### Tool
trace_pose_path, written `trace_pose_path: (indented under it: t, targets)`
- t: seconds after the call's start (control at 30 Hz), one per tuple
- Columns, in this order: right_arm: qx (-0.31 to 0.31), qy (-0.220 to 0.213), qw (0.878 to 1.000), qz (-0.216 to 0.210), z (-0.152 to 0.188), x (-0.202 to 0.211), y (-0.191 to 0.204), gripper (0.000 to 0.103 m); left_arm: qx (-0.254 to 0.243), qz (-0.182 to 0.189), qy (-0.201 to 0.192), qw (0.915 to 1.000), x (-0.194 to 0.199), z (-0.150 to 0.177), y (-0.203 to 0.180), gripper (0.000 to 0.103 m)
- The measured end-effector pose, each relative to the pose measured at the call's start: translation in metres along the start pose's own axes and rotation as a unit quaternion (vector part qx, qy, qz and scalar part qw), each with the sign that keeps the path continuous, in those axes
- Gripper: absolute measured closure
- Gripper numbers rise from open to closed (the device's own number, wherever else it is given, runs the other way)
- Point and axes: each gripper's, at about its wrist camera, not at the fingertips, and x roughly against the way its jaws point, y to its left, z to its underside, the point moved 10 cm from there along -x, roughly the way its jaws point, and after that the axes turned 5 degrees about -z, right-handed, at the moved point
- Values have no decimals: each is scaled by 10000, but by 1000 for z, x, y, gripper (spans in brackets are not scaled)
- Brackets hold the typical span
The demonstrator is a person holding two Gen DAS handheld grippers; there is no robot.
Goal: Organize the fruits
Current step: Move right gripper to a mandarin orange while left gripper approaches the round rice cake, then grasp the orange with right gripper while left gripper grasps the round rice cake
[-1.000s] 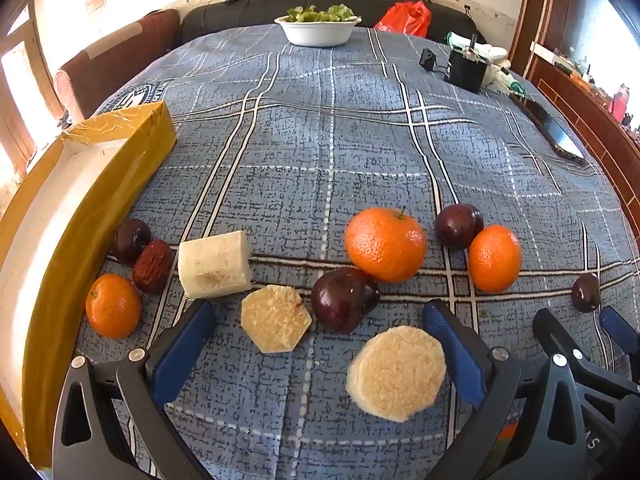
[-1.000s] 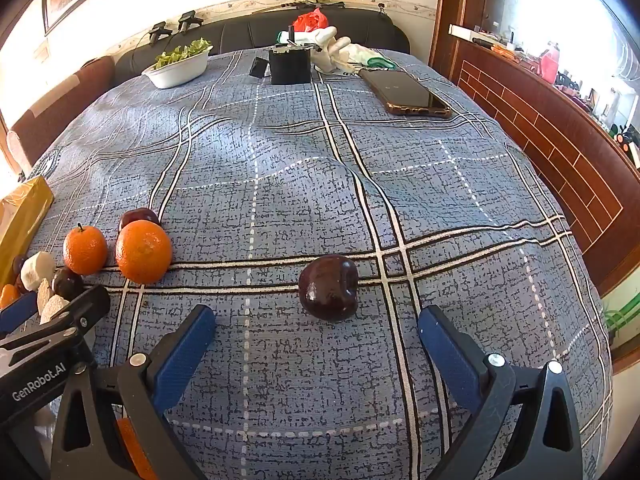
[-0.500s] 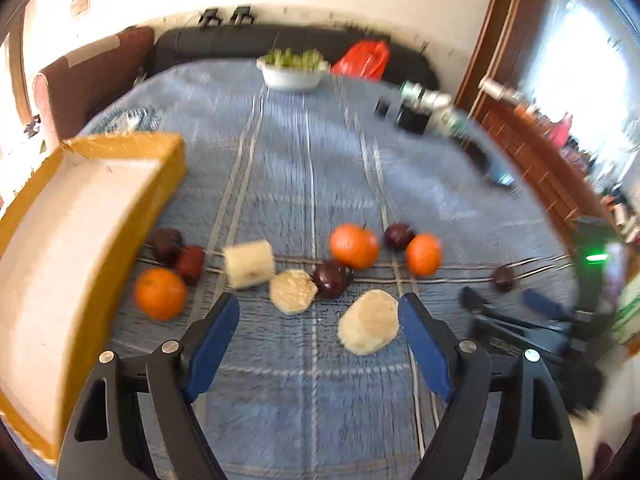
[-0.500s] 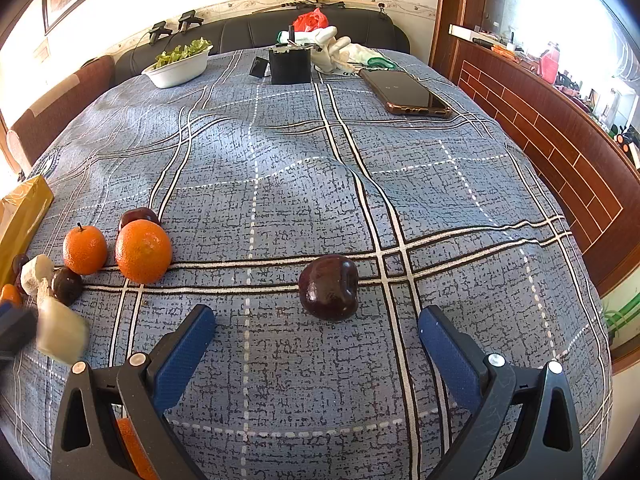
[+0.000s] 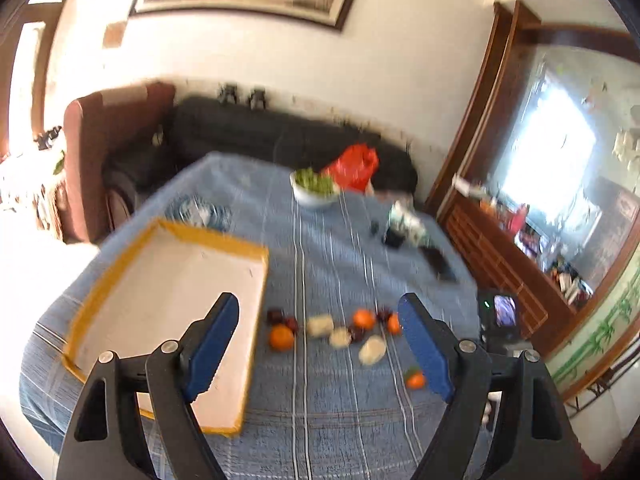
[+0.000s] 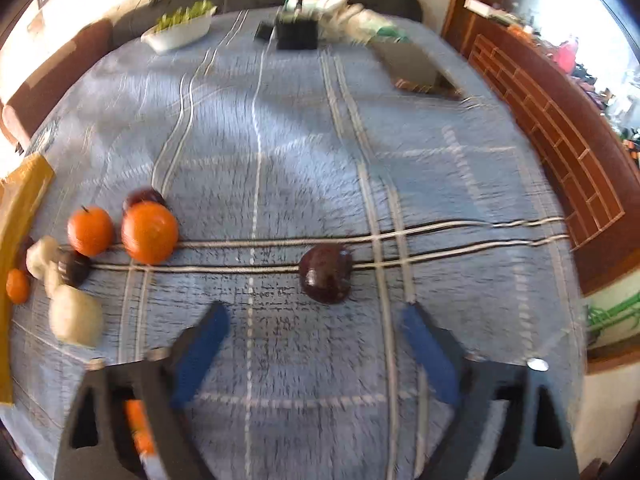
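My left gripper [image 5: 320, 348] is open and empty, held high above the blue checked cloth. Far below it a row of fruit lies beside a yellow-rimmed white tray [image 5: 168, 292]: an orange [image 5: 281, 337], dark plums [image 5: 275, 315], pale cut pieces [image 5: 320, 325] and more oranges [image 5: 363, 318]. My right gripper [image 6: 316, 352] is open and empty, low over the cloth, with a dark plum [image 6: 326, 274] just ahead of its fingertips. To its left lie two oranges [image 6: 149, 232], plums and pale pieces [image 6: 75, 316].
A white bowl of greens [image 5: 314, 188] and a red bag [image 5: 354, 166] stand at the far end near a dark sofa. A black box [image 6: 297, 34] and a phone [image 6: 416, 65] lie at the far right. A wooden cabinet [image 6: 560, 128] runs along the right.
My left gripper has risen and pulled far back, so the fruit and tray look small. My right gripper has shifted slightly toward the plum; the view is blurred.
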Motion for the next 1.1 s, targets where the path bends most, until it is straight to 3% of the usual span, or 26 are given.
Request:
trace_pose_path:
  t: [0.07,0.17,0.2,0.23,0.27,0.37,0.43,0.5,0.53,0.77,0.83,0.9,1.1]
  targets:
    - [-69,-520,9983,-240,-10,42,6,18,-12,-68,-320,9995,23,-19,3,22]
    - [-99,-1365,9884,-660,-22,111,18,17,-129,-45,-395,9991,40,-37,3,22]
    - [-107,-1732,9810,-867,-25,139,24,11,-167,-43,-389,9991,43,-43,3,22]
    - [-110,-1924,9763,-988,-25,154,29,2,-193,-51,-383,9991,45,-46,4,22]
    - [-88,-1979,9743,-1069,-25,160,35,0,-243,-84,-381,9989,45,-47,4,22]
    - [206,-1574,9788,-1292,1,140,56,2,-335,-117,-237,9991,30,-33,1,22]
    - [305,-1344,9817,-1313,17,113,60,27,-311,19,121,9994,9,-9,-5,22]
    - [175,-822,9848,-1523,37,78,67,40,-333,88,445,9984,-16,16,-12,33]
    - [96,-690,9839,-1646,41,69,66,46,-360,186,627,9972,-29,29,-17,45]
    - [312,-539,9816,-1807,59,33,78,49,-520,528,1733,9821,-117,97,-52,48]
    - [400,-505,9810,-1828,61,26,81,52,-692,571,1914,9774,-134,111,-64,48]
    - [454,-461,9806,-1849,65,18,85,62,-879,591,2022,9736,-147,123,-76,48]
    - [261,-693,9768,-2008,68,24,76,62,-1295,541,2242,9644,-185,145,-104,48]
